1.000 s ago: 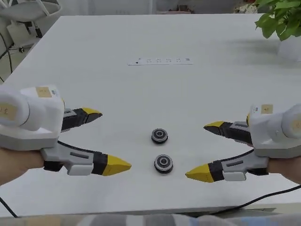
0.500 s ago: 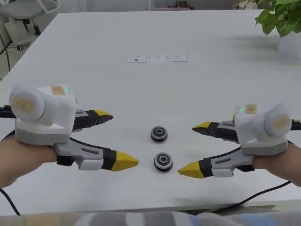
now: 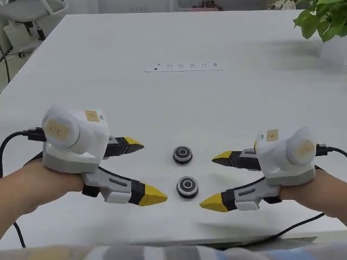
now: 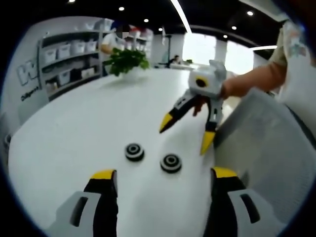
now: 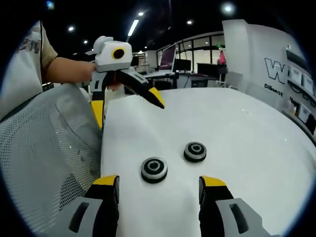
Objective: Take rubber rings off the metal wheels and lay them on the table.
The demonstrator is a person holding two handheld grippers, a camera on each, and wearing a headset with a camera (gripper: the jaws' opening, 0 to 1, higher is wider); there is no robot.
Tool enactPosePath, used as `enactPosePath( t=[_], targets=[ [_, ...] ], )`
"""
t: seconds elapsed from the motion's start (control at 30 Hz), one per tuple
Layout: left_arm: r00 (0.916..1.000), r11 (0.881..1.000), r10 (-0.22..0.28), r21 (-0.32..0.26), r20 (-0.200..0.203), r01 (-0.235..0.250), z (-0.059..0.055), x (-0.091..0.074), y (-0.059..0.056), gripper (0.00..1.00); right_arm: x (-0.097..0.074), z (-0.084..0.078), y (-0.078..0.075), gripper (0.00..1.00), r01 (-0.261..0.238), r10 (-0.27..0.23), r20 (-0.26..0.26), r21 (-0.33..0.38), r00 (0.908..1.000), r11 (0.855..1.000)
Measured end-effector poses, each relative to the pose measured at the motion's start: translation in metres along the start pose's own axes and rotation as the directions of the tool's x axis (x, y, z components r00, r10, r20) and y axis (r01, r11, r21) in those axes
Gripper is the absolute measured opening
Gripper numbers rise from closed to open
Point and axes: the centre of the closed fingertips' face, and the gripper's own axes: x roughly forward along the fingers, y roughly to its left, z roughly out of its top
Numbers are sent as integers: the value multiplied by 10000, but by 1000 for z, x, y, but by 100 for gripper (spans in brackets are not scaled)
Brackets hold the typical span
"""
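Overhead, a headset camera looks down on a white worktop (image 3: 244, 103) with two small metal wheels lying flat near its front edge, one just behind the other. The nearer wheel (image 3: 187, 187) and the farther wheel (image 3: 182, 154) sit close together but do not touch. Each has a silvery hub wrapped by a black rubber ring (image 5: 143, 170), and both rings look to be seated on their wheels.

A person holds a gripper in each hand, one on either side of the wheels, with the yellow tips pointing inward. The left gripper (image 3: 150, 170) hovers to the left of the pair, its jaws spread wide and nothing between them. The right gripper (image 3: 209, 181) mirrors it on the right, jaws likewise spread and empty. Neither touches a wheel; each set of tips is near the wheels with bare worktop between. From each gripper's own camera, the two wheels lie just ahead of the parted jaws, and the other gripper faces from beyond them.

Farther back lies a flat white socket strip (image 3: 183, 66), and a leafy plant (image 3: 320, 19) stands at the far right corner.

As for progress, the task seems not yet started: no loose ring lies on the worktop, and both wheels carry their rings. By this reading everything is left to do: steady a wheel, peel its ring off, lay it down, then repeat for the second wheel
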Motion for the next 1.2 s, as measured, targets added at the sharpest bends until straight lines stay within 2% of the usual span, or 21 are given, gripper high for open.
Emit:
enactPosePath(
  t=[0.2, 0.53, 0.8, 1.0, 1.2],
  targets=[
    [9997, 9999, -163, -49, -194, 162, -5, 8, -2, 73, 6, 1, 2, 58, -90, 89, 83, 74, 9999, 9999],
    [9984, 9984, -549, 85, -124, 550, 1, 23, -8, 62, 19, 0, 8, 46, -438, 437, -32, -258, 9990, 9987],
    [9973, 9974, -689, 171, -256, 694, -2, 37, -8, 53, 21, -5, 6, 38, -374, 373, -71, -173, 9993, 9992],
    [9963, 9963, -834, -219, -193, 830, -1, 45, -9, 45, 23, -5, 7, 33, -422, 422, 26, 2, 9991, 9991],
    [9960, 9962, -836, -287, -302, 827, -3, 55, -11, 38, 24, -6, 7, 29, -460, 459, 81, 168, 9989, 9988]
  ],
)
